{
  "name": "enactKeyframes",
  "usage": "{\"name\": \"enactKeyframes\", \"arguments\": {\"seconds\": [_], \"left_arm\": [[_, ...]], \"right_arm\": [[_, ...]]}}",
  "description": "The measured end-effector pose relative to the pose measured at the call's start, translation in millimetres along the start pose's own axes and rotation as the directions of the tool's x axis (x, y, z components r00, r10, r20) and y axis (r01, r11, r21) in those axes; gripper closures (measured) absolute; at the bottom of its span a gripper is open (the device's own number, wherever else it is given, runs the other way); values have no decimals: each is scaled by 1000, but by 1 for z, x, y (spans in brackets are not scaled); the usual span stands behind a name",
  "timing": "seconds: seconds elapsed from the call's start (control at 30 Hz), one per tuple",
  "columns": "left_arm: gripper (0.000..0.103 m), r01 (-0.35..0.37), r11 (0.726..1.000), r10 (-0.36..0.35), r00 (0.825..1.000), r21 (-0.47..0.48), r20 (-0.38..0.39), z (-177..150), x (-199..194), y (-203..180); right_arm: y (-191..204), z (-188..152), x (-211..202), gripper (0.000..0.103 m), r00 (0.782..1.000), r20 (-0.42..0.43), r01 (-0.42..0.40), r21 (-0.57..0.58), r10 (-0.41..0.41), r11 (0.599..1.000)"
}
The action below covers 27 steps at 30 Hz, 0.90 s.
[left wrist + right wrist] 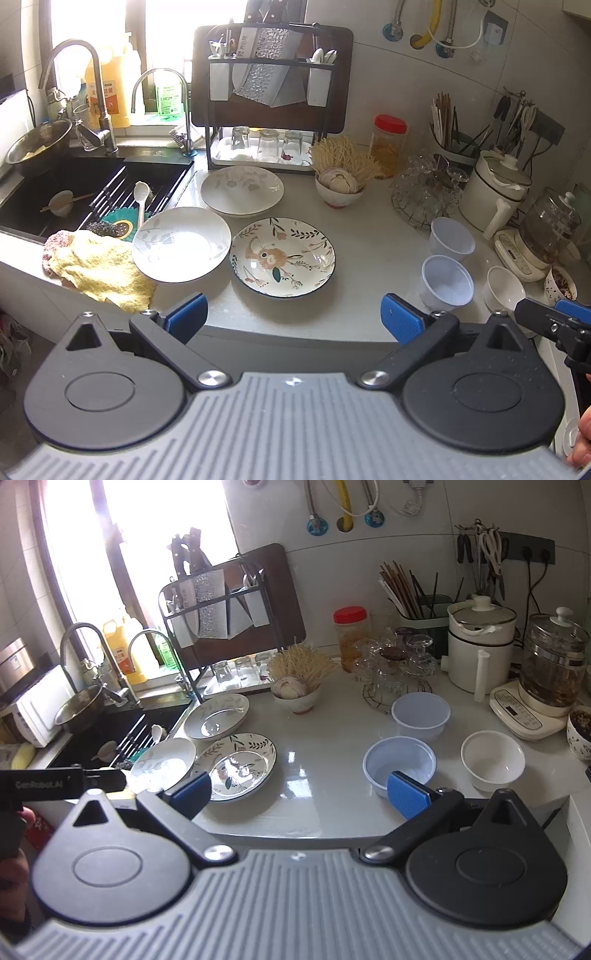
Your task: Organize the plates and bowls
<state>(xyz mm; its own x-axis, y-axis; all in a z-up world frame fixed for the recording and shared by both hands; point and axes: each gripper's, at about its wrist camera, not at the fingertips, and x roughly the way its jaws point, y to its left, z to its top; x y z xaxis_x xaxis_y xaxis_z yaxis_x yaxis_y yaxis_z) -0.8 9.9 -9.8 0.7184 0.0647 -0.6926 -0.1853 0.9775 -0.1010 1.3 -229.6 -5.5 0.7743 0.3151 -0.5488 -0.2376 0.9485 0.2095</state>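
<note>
A: Starting at the left of the left wrist view, what's there?

B: A yellow cloth [103, 271] draped at the sink [44, 199] edge. The leaf-print plate [181, 243] partly rests on it, so that plate probably sits a little tilted.

A: And next to it?

B: Behind it, toward the rack [271, 92], a second pale plate [242, 190]. At centre, the floral plate [282, 256] lies flat on the bench [369, 251], just beside the leaf-print one. All three are spread out singly rather than stacked, which I judge is the work still to do.

A: Further right?

B: Two translucent plastic bowls [448, 260], one behind the other, then a white bowl [504, 288] at lower right. They're apart from each other, well clear of the plates.

A: The tools?

B: The left tool [293, 319] hangs before the bench edge with its blue pads spread wide, holding nothing. The right tool [299, 788] is likewise spread and empty, facing the gap between plates and bowls. Each seems lined up with its own group.
</note>
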Motion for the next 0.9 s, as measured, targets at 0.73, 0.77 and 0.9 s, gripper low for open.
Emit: {"name": "enactKeyframes", "arguments": {"seconds": [0.73, 0.77, 0.9], "left_arm": [[1, -28, 999, 29, 1000, -38, 11, -14, -5, 0], [1, -28, 999, 29, 1000, -37, 11, -14, -5, 0], [2, -27, 999, 27, 1000, -38, 13, -14, -6, 0]], "right_arm": [[0, -2, 4, 0, 998, -29, -49, -28, 48, 998], [0, -2, 3, 0, 998, -30, -50, -29, 49, 998], [1, -2, 2, 0, 998, -26, -56, -37, 55, 998]]}}
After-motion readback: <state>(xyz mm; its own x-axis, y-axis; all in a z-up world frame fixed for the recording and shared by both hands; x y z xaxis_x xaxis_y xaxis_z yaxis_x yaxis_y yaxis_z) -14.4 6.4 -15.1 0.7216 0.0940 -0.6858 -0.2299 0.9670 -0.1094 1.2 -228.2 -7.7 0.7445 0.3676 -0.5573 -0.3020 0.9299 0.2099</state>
